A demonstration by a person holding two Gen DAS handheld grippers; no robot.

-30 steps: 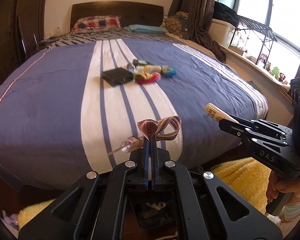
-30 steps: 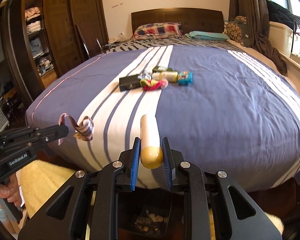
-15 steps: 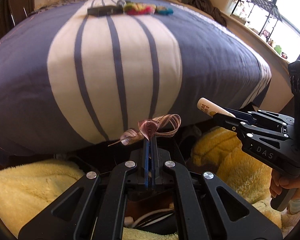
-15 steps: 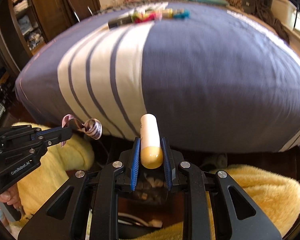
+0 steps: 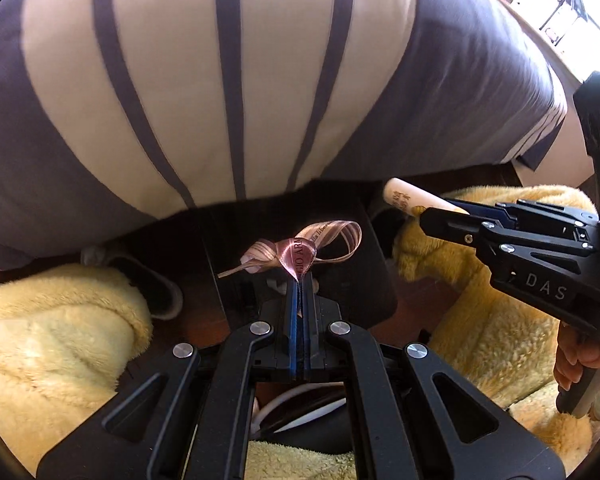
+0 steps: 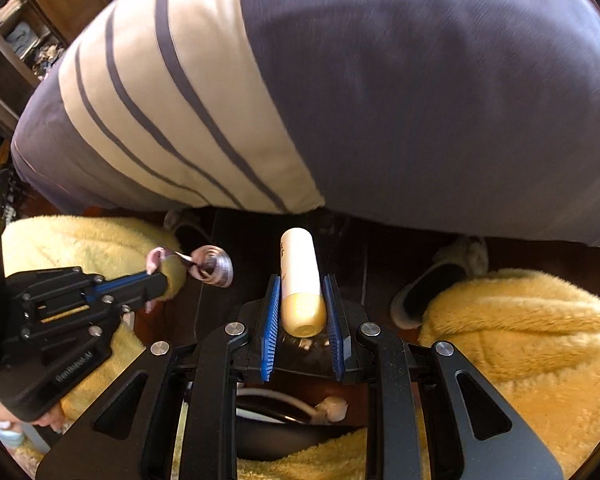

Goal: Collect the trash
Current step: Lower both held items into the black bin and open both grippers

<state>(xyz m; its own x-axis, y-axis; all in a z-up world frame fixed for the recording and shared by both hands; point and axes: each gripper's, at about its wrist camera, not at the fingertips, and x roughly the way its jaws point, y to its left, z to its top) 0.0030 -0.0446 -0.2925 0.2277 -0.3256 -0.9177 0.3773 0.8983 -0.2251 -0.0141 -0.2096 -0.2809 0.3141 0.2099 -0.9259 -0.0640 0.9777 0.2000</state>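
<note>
Striped purple-and-cream bedding (image 5: 228, 92) loomed just ahead of both claws, with yellow fleece (image 5: 52, 344) to either side below them and a dark bin-like container (image 6: 300, 424), its nature hard to tell, directly beneath. The left gripper (image 5: 300, 280) was pressed together on a pink ribbon (image 5: 300, 252) curling off its tips, and the right gripper (image 6: 302, 312) pinched a cream tube (image 6: 300, 272) between its blue pads (image 6: 271, 320); I judged this the carry-to-bin step, next needing each claw centred over the opening before letting go. A second earlier both pointed across the bed at the litter further up it, whereas now they had tipped down past the bed's edge.
</note>
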